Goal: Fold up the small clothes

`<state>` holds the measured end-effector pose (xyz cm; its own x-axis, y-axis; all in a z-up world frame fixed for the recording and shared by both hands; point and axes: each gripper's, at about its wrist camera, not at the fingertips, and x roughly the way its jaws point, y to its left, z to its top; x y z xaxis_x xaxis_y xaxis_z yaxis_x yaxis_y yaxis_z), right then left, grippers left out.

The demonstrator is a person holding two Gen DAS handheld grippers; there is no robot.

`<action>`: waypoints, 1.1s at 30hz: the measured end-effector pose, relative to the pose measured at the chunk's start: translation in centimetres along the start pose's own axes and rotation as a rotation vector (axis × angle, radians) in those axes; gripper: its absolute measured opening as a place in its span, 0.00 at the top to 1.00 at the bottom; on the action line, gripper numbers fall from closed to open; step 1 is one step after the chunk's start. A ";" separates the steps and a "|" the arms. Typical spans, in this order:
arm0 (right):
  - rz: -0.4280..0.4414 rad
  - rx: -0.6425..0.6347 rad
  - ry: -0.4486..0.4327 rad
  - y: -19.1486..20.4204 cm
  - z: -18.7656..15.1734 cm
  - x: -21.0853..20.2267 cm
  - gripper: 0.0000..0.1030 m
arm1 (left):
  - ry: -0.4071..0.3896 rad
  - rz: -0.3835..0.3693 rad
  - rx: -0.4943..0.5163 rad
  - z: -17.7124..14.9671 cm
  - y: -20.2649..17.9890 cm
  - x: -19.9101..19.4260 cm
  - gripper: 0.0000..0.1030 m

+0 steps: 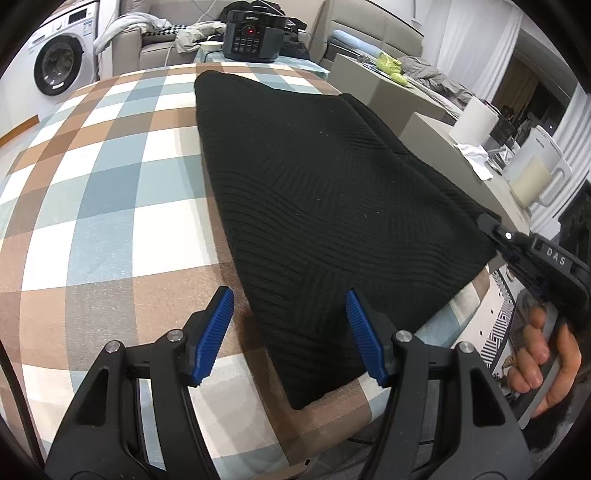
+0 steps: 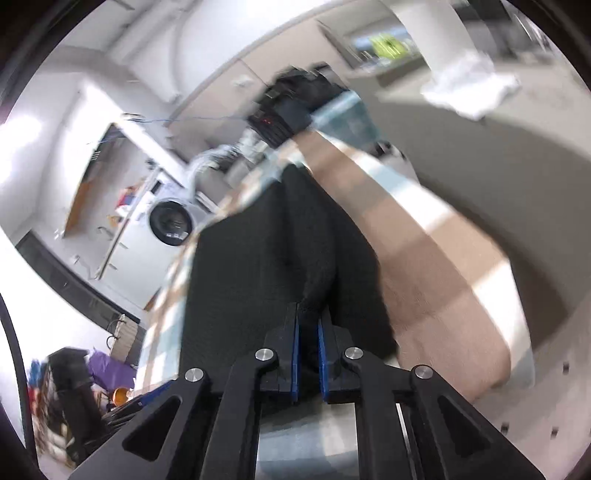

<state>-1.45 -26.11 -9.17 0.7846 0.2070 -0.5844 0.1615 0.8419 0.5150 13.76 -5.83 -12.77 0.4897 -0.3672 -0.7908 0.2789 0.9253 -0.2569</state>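
Note:
A black ribbed knit garment (image 1: 314, 192) lies flat on the checked tablecloth (image 1: 110, 184), running from the near right edge toward the far side. My left gripper (image 1: 290, 325) is open, its blue pads (image 1: 216, 332) straddling the garment's near left edge just above the cloth. My right gripper (image 1: 487, 225) shows in the left wrist view at the garment's right corner. In the blurred right wrist view my right gripper (image 2: 308, 321) is shut on a fold of the black garment (image 2: 266, 258), pinched between its blue pads (image 2: 294, 354).
A black pressure cooker (image 1: 253, 35) stands at the table's far end. A grey counter (image 1: 436, 147) with a paper roll (image 1: 474, 120) and white cloth is at the right. A washing machine (image 1: 61, 61) and sofa stand behind.

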 end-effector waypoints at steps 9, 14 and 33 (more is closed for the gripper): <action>-0.050 0.085 0.070 -2.9 1.4 1.0 0.63 | -0.007 -0.046 -0.109 1.1 1.8 0.8 0.41; -0.057 0.070 0.076 -3.2 2.4 3.2 0.59 | 0.016 -0.065 -0.174 2.1 2.4 2.6 0.42; -0.001 -0.086 0.201 3.4 0.9 11.5 0.79 | -0.100 0.070 -0.225 3.6 7.5 1.5 0.88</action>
<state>8.67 -21.31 -13.52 0.6480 0.2944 -0.7025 0.1038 0.8795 0.4644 19.59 0.25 -13.91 0.5835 -0.2989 -0.7551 0.0559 0.9424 -0.3299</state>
